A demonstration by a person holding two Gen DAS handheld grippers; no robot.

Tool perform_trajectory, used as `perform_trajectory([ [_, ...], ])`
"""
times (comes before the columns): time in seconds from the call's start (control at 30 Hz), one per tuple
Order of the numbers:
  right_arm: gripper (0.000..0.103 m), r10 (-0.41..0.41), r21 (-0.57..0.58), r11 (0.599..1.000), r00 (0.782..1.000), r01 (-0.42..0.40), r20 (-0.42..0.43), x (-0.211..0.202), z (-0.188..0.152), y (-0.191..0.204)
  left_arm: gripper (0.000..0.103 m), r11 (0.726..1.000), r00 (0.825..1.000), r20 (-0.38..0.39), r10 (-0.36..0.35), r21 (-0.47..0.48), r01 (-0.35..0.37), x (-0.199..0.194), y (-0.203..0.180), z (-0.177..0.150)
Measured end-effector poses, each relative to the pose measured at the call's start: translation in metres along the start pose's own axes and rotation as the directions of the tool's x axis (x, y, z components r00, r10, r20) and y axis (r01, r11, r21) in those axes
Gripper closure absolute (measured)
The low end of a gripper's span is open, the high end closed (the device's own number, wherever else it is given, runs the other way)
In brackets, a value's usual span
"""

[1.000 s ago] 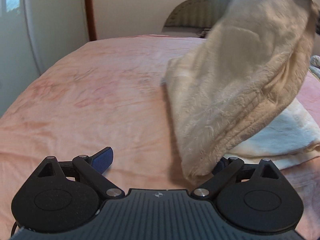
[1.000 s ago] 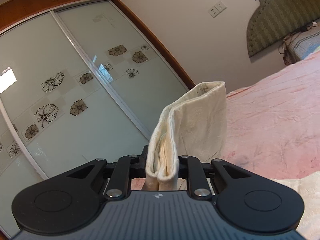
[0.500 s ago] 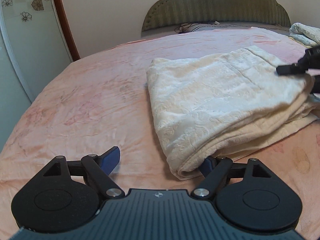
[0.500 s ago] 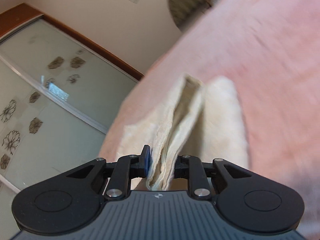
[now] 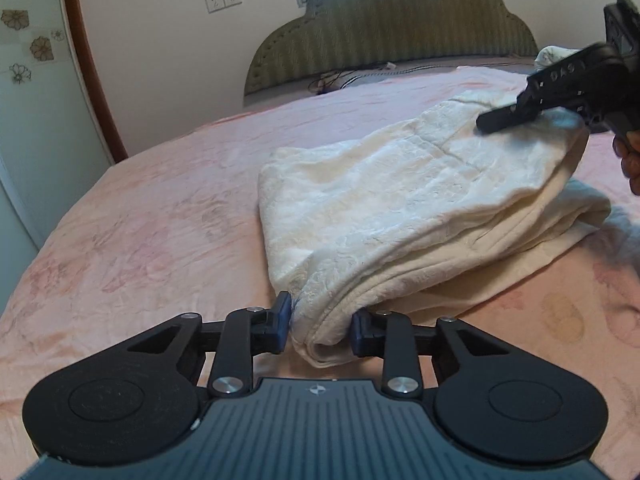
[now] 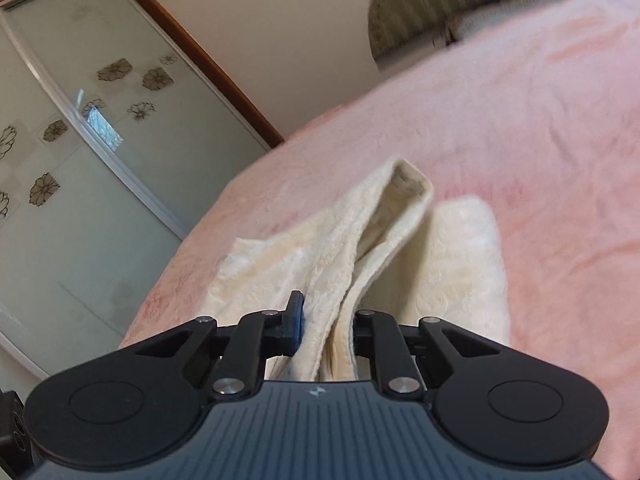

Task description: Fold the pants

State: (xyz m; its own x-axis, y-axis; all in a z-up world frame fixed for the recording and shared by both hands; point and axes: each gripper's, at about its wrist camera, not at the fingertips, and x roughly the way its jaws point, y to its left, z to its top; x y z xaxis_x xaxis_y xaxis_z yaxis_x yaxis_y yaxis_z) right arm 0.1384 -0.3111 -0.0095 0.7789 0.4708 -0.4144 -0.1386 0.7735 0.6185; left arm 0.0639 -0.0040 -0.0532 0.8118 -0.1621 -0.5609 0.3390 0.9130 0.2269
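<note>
Cream fleece: the pants (image 5: pixel 400 216) lie folded over on the pink bedspread (image 5: pixel 152 220), a soft thick bundle with its layers stacked.
Near corner: it sits between the left tongs (image 5: pixel 320 324), whose jaws are closing on it (both blue pads already against the cloth).
Far end: the right tongs (image 6: pixel 326 328) pinch a doubled edge of the pants, jaws closing a little tighter on the folds; from the left camera their black body reaches in from the right over the cloth.
Hand: fingers (image 5: pixel 630 156) show at the right edge, wrapped round the right tool's handle.
Bed: a padded olive headboard (image 5: pixel 384 28) stands at the far end.
Wall side: frosted sliding doors (image 6: pixel 80 152) with flower prints, framed in brown wood.
</note>
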Motion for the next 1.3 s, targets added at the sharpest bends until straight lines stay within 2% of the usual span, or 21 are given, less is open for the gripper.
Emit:
perform_trajectory([
  [0.13, 0.088, -0.028, -0.085, 0.996, 0.998, 0.033, 0.063, -0.034, 0.004, 0.013, 0.072, 0.998, 0.999, 0.04, -0.029, 0.065, 0.026, -0.004, -0.009, 0.004],
  [0.27, 0.088, -0.07, 0.016, 0.997, 0.997, 0.07, -0.01, -0.024, -0.014, -0.023, 0.072, 0.989, 0.999, -0.002, -0.037, 0.144, 0.036, 0.009, -0.024, -0.006],
  [0.37, 0.088, -0.042, 0.134, 0.99, 0.999, 0.044, -0.019, -0.015, -0.028, -0.045, 0.072, 0.981, 1.0, 0.009, -0.028, 0.19, 0.025, 0.008, -0.027, -0.008],
  [0.43, 0.087, -0.016, 0.169, 0.985, 1.0, 0.018, -0.013, -0.017, -0.029, -0.052, 0.068, 0.983, 0.999, -0.01, -0.045, 0.176, 0.046, 0.009, -0.021, -0.006],
  [0.6, 0.078, -0.031, 0.18, 0.983, 1.0, 0.031, -0.003, -0.027, -0.028, -0.056, 0.06, 0.984, 0.995, -0.043, -0.085, 0.154, 0.091, 0.008, -0.002, -0.007],
  [0.8, 0.077, -0.056, 0.104, 0.993, 0.998, 0.056, -0.004, -0.027, -0.024, -0.052, 0.056, 0.974, 0.986, -0.054, -0.158, 0.156, 0.164, -0.006, 0.012, -0.007],
  [0.87, 0.077, -0.066, 0.067, 0.996, 0.998, 0.066, -0.01, -0.023, -0.02, -0.051, 0.051, 0.975, 0.984, -0.045, -0.175, 0.134, 0.179, -0.012, 0.019, -0.004],
  [0.93, 0.076, -0.063, 0.076, 0.995, 0.998, 0.065, -0.018, -0.018, -0.014, -0.054, 0.041, 0.976, 0.982, -0.02, -0.186, 0.113, 0.187, -0.019, 0.024, 0.002],
  [1.07, 0.075, -0.056, 0.077, 0.995, 0.998, 0.058, -0.018, -0.008, 0.004, -0.058, 0.037, 0.986, 0.988, 0.045, -0.148, 0.084, 0.144, -0.026, 0.027, 0.019],
  [1.13, 0.075, -0.061, 0.065, 0.996, 0.998, 0.062, -0.014, 0.0, 0.013, -0.059, 0.03, 0.989, 0.987, 0.069, -0.144, 0.051, 0.141, -0.022, 0.026, 0.032],
  [1.2, 0.076, -0.065, 0.062, 0.996, 0.998, 0.066, -0.011, 0.008, 0.018, -0.061, 0.028, 0.993, 0.99, 0.08, -0.119, 0.01, 0.119, -0.011, 0.023, 0.044],
  [1.23, 0.08, -0.071, 0.048, 0.996, 0.997, 0.071, -0.006, 0.011, 0.019, -0.058, 0.028, 0.993, 0.99, 0.088, -0.114, -0.001, 0.114, -0.005, 0.02, 0.048],
  [1.3, 0.082, -0.092, -0.011, 0.996, 0.996, 0.092, 0.015, 0.012, 0.021, -0.047, 0.028, 0.995, 0.994, 0.063, -0.093, -0.024, 0.095, 0.011, 0.014, 0.054],
])
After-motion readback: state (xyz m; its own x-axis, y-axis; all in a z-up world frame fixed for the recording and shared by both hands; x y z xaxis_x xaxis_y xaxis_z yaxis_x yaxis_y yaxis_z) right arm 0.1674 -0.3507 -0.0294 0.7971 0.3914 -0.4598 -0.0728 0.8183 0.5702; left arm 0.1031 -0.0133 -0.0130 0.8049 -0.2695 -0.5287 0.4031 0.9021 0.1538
